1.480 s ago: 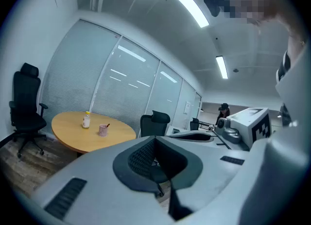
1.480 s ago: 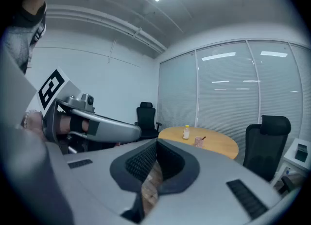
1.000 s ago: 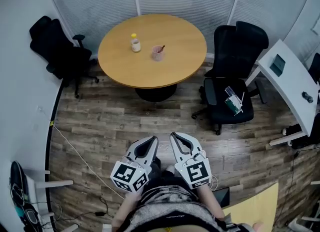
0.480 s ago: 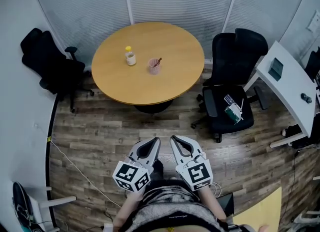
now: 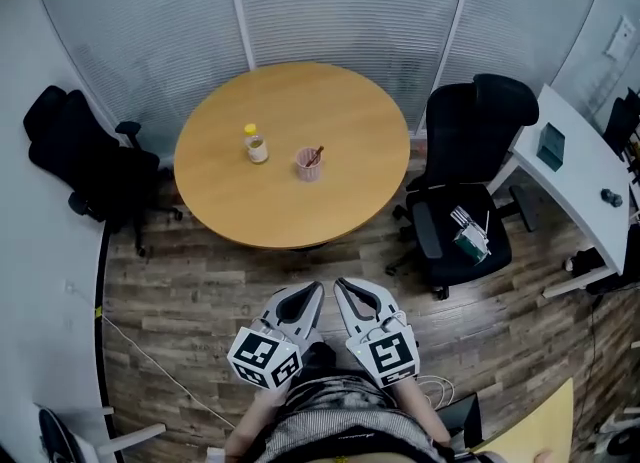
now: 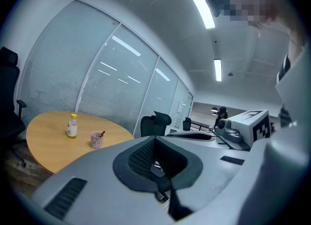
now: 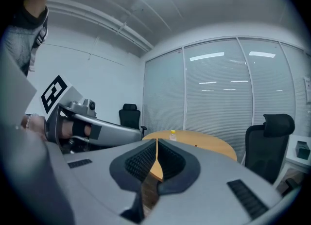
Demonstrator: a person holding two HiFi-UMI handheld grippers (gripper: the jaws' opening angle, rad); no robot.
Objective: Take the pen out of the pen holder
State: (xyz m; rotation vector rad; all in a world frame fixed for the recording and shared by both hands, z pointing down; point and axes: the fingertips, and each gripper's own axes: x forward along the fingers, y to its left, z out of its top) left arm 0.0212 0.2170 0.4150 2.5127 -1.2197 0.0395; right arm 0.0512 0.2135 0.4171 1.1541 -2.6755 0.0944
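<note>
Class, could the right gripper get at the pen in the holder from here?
Probably not from here: the right gripper hangs a stretch of floor short of the table, and the pen sits mid-table. Nothing blocks the path, though.

The round table point(image 5: 340, 111) has been brought nearer to the front of the left gripper point(image 5: 314, 291) and the right gripper point(image 5: 341, 287), and the strip of wood floor point(image 5: 200, 281) between them has been narrowed. The pink pen holder point(image 5: 308, 165), its pen point(image 5: 316, 154) and the bottle point(image 5: 256, 144) are now seen closer ahead. The black chair point(image 5: 75, 151) has been shifted further out on the left gripper's side.
</note>
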